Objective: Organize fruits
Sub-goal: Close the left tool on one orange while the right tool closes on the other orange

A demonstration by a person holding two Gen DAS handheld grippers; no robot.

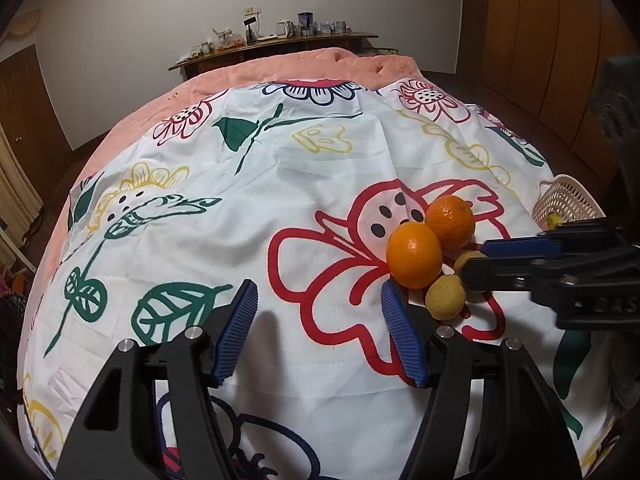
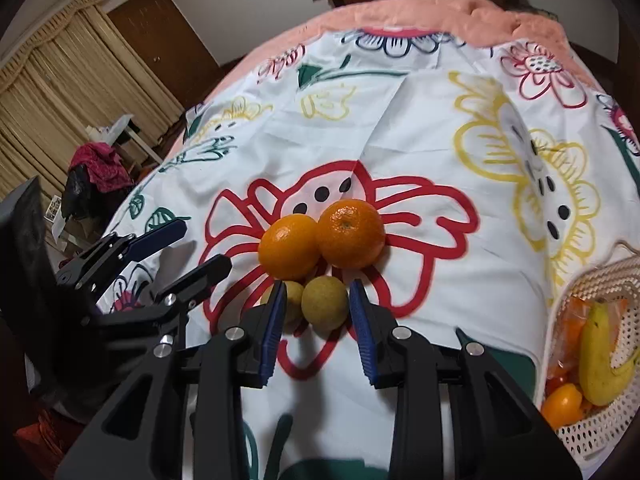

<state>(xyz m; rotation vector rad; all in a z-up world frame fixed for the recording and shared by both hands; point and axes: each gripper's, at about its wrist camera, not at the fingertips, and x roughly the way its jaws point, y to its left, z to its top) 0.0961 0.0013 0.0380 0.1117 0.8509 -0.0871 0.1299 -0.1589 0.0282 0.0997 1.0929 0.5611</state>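
Note:
Two oranges (image 2: 289, 246) (image 2: 352, 233) and two small yellow-green fruits (image 2: 325, 303) (image 2: 294, 300) lie together on the floral cloth (image 2: 400, 140). My right gripper (image 2: 318, 294) is open, its blue pads either side of the right small fruit, not closed on it. My left gripper (image 1: 318, 294) is open and empty, just left of the near orange (image 1: 414, 255). The far orange (image 1: 450, 222) and the small fruits (image 1: 445, 297) (image 1: 468, 260) also show in the left wrist view. The right gripper (image 1: 476, 260) reaches in there from the right.
A white perforated basket (image 2: 592, 436) at the right edge holds a banana (image 2: 600, 356), small orange fruits and an orange packet. It also shows in the left wrist view (image 1: 568, 200). The cloth lies on a pink blanket (image 1: 280, 68). A cluttered shelf (image 1: 280, 40) stands behind.

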